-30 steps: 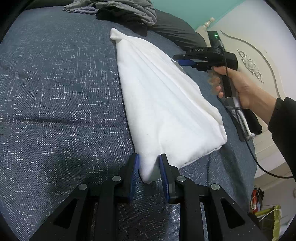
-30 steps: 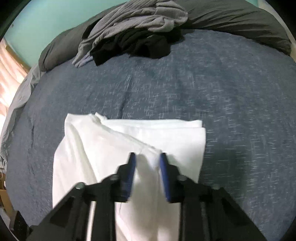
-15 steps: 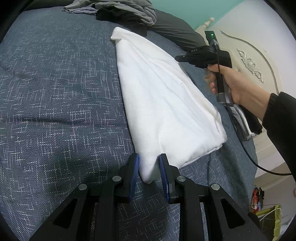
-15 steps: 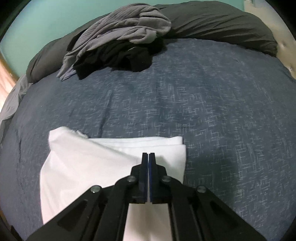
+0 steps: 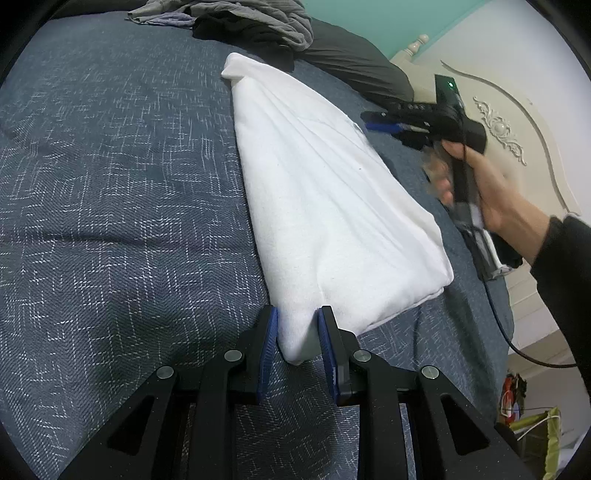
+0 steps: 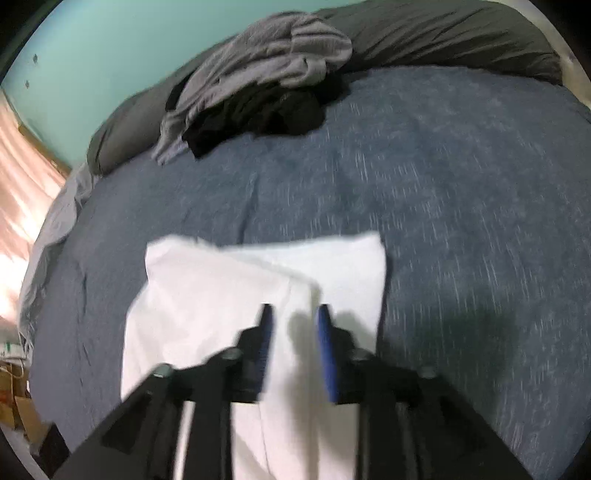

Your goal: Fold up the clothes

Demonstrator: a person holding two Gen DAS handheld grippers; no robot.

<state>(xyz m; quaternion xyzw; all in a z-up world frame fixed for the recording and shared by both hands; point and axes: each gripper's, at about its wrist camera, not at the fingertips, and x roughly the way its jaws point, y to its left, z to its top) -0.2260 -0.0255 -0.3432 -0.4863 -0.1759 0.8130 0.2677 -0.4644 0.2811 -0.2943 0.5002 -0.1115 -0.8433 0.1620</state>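
The left tongs (image 5: 295, 334) grasp the near corner of the folded white garment (image 5: 332, 206) on the bed (image 5: 110, 221); keep this corner pinned. The right tongs (image 6: 293, 325), opening and empty above the cloth, should smooth it gently, and the grey clothes pile (image 6: 258, 92) lies beyond.

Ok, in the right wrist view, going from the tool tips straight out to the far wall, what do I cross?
Right tool, its jaws opening with nothing pinched between them → folded white cloth → bare blue bedspread → pile of grey and black clothes → dark pillow → teal wall.
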